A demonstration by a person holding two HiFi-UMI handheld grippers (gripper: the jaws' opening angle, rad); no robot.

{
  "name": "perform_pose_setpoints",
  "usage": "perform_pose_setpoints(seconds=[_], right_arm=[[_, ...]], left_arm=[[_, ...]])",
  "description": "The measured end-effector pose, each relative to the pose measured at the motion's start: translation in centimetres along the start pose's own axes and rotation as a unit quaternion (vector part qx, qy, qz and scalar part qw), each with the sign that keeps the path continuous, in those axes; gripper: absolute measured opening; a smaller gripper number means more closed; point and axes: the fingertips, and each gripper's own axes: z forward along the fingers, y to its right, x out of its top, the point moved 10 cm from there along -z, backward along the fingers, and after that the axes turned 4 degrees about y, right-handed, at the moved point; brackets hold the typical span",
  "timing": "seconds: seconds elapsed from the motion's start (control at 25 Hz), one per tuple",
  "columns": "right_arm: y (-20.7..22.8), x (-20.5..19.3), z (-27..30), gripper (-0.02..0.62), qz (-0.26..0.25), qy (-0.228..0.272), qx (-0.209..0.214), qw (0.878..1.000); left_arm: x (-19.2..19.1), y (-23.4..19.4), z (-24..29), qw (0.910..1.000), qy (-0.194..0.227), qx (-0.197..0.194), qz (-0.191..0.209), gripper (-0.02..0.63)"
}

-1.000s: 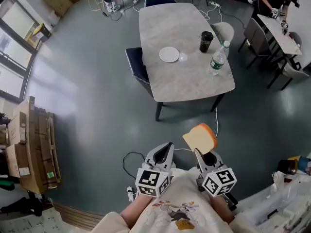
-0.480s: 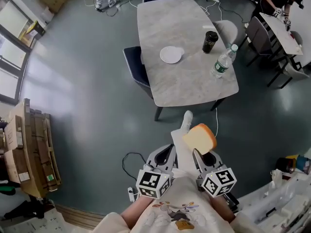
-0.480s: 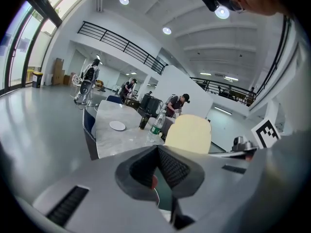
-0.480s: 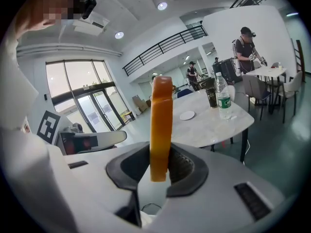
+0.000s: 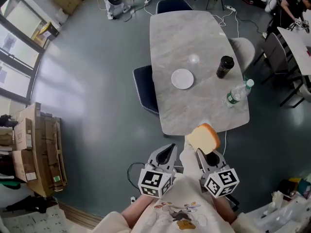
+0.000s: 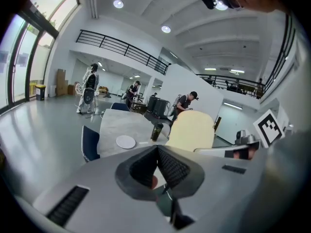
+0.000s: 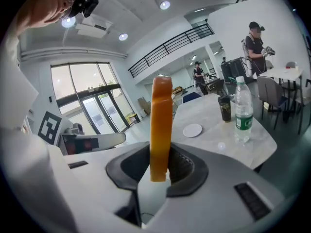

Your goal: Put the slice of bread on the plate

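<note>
My right gripper (image 5: 200, 152) is shut on a slice of bread (image 5: 203, 138) with an orange crust, held upright on edge; the right gripper view shows the bread slice (image 7: 160, 125) clamped between the pads. My left gripper (image 5: 168, 149) is shut with nothing in it, beside the right one; its pads (image 6: 167, 166) meet in the left gripper view. A small white plate (image 5: 182, 78) lies on the long grey marble table (image 5: 194, 42) ahead. Both grippers hang just short of the table's near end. The plate (image 7: 193, 130) and the bread (image 6: 191, 130) show in the gripper views too.
On the table's right side stand a dark cup (image 5: 225, 66) and a clear water bottle (image 5: 237, 93). A dark blue chair (image 5: 145, 89) is tucked in at the table's left edge, another chair (image 5: 174, 4) at the far end. Stacked cardboard (image 5: 38, 149) lies far left. People stand at another table.
Both grippers and the bread have come forward to the table's near end; the table and plate now lie closer in the head view. Both jaws kept as they were.
</note>
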Motion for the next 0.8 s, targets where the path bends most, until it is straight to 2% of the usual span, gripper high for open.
perform_pose_setpoints(seconds=[0.12,0.4,0.64,0.8], right_arm=[[2.0,2.4,3.2,0.095,-0.005,-0.012,0.016,1.000],[6.2,5.4,8.3,0.095,0.004,-0.040,0.039,0.998],[8.8,8.8,12.6,0.095,0.015,-0.039,0.062,0.997],[10.2,9.3,15.1,0.095,0.010,-0.045,0.067,0.997]], left_arm=[[2.1,-1.2,3.2,0.9998,-0.001,0.021,-0.005,0.009],[4.5,-2.3,9.4,0.9989,-0.012,0.041,-0.017,0.009],[6.9,-3.1,13.8,0.9984,-0.015,0.052,-0.012,0.009],[7.5,-4.4,15.4,0.9973,-0.016,0.070,-0.013,0.009]])
